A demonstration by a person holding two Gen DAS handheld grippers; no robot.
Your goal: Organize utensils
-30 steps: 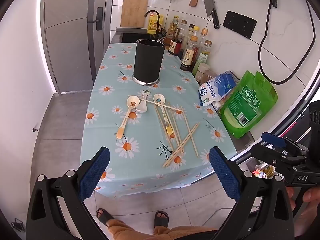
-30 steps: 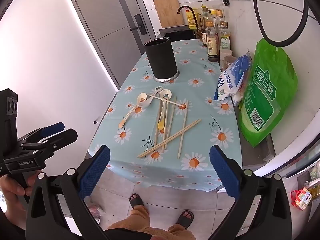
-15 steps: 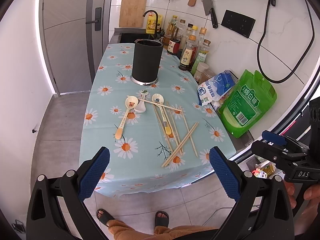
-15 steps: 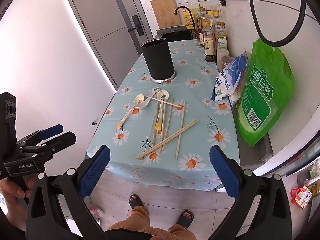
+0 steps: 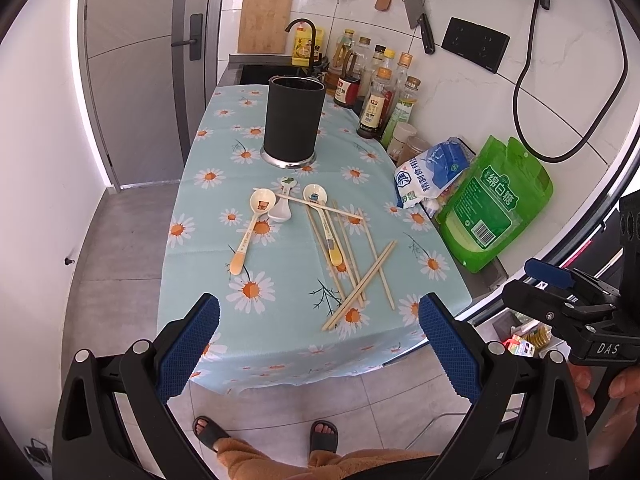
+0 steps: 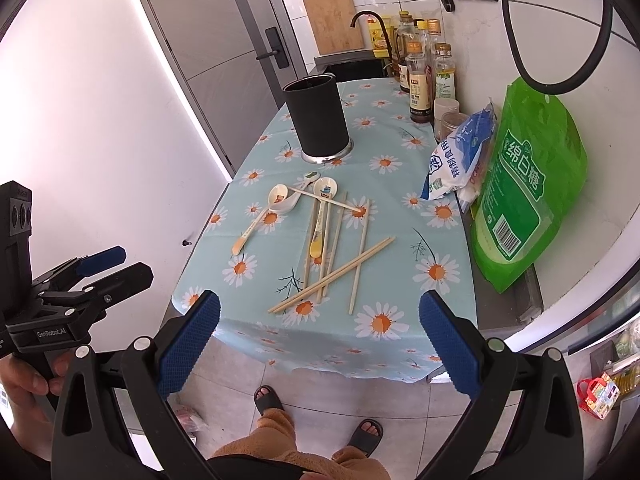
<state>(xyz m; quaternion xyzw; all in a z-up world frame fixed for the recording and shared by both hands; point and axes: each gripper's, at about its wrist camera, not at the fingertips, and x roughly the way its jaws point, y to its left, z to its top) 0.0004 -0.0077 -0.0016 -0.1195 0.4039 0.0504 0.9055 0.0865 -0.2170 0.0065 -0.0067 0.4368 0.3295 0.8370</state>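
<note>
A black cylindrical utensil holder [image 5: 293, 120] [image 6: 317, 119] stands upright at the far middle of the daisy tablecloth. Nearer lie three ceramic spoons [image 5: 256, 220] [image 6: 322, 210] and several wooden chopsticks [image 5: 360, 276] [image 6: 334, 272], loosely crossed. My left gripper [image 5: 319, 340] hangs open over the table's near edge, short of the utensils, nothing between its blue pads. My right gripper [image 6: 319, 340] is open too, held back from the near edge and empty. Each gripper shows in the other's view: the right gripper [image 5: 568, 304] at the far right, the left gripper [image 6: 80, 280] at the far left.
Sauce bottles [image 5: 380, 92] line the wall behind the holder. A blue-white bag [image 5: 432, 172] and a green bag [image 5: 496, 200] lean at the table's right side. A sink and tap [image 5: 300, 36] lie beyond. The person's sandalled feet [image 5: 264, 434] stand on the tiled floor.
Both grippers have drifted slightly back and up, so the table sits a little farther off. Nothing on the table has moved.
</note>
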